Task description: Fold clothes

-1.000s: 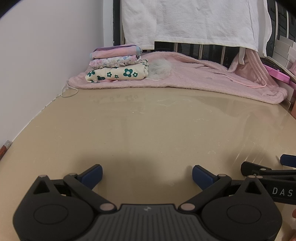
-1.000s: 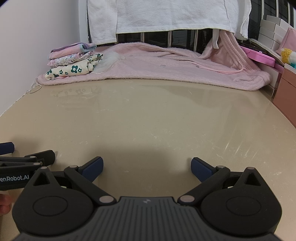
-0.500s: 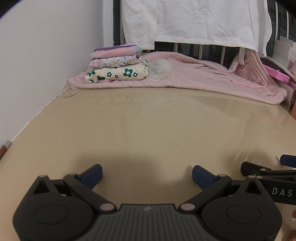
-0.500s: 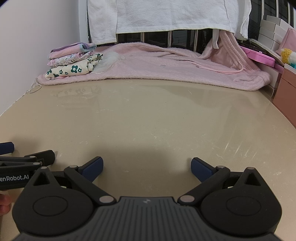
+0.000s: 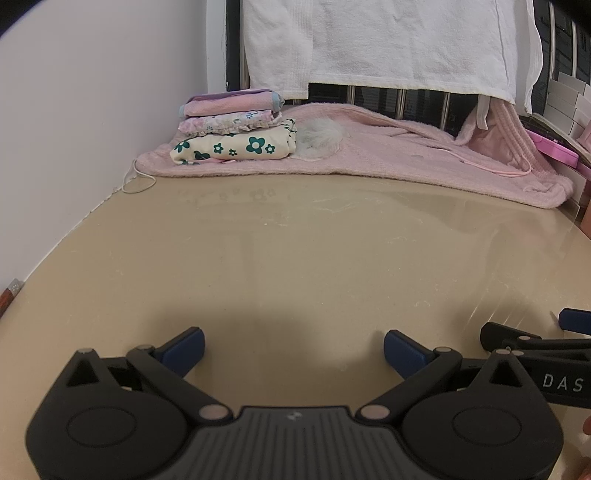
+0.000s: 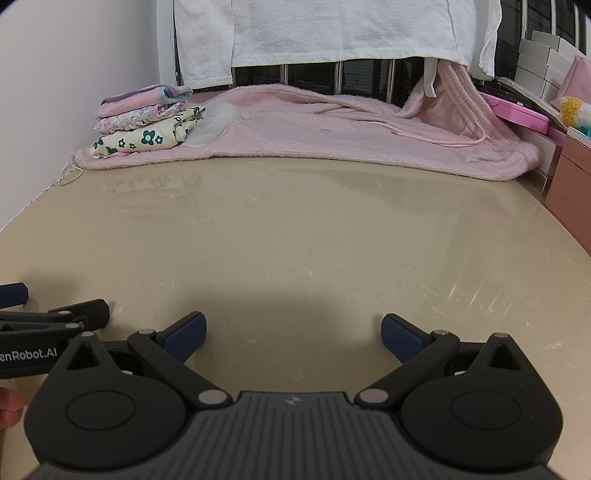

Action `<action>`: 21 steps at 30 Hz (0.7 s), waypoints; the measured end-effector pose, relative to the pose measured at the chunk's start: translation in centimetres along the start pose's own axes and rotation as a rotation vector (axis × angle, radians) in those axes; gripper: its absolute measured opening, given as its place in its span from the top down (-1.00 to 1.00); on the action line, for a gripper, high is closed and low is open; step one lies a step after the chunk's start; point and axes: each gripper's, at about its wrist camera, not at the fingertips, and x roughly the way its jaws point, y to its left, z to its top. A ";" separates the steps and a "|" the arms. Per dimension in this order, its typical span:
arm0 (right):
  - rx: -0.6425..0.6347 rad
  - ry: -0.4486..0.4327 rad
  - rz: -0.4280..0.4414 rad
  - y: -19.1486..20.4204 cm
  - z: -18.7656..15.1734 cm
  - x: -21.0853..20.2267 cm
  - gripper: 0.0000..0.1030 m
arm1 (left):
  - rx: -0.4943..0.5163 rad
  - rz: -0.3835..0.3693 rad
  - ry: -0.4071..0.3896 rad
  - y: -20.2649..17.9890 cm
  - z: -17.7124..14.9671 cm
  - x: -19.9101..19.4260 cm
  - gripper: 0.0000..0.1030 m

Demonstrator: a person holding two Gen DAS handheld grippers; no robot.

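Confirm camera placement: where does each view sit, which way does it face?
Left wrist: on the left gripper, low over the beige table, facing the folded stack and pink blanket; own open fingers show, right gripper at right edge.
Right wrist: on the right gripper, same heading; own open fingers, left gripper at left edge.
Shared: table, stack, blanket, white towel.

no visible change; nothing moved, nothing shifted
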 end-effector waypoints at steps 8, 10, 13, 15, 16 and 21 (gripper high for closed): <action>0.000 0.000 0.000 0.0 0.0 0.0 -0.99 | 0.005 0.005 0.003 -0.1 0.1 0.0 -1.00; 0.000 -0.001 0.000 0.1 0.0 0.0 -0.99 | 0.005 0.005 0.003 -0.1 0.1 0.0 -1.00; 0.000 -0.001 0.000 0.1 0.0 0.0 -0.99 | 0.006 0.004 0.003 -0.1 0.1 0.0 -1.00; 0.000 -0.001 0.000 0.1 0.0 0.0 -0.99 | 0.006 0.004 0.003 -0.1 0.1 0.0 -1.00; 0.001 -0.001 0.000 0.1 0.0 0.0 -0.99 | 0.005 0.004 0.003 -0.1 0.1 0.0 -1.00; 0.001 -0.001 0.000 0.1 0.0 0.0 -0.99 | 0.006 0.004 0.004 -0.1 0.0 0.0 -1.00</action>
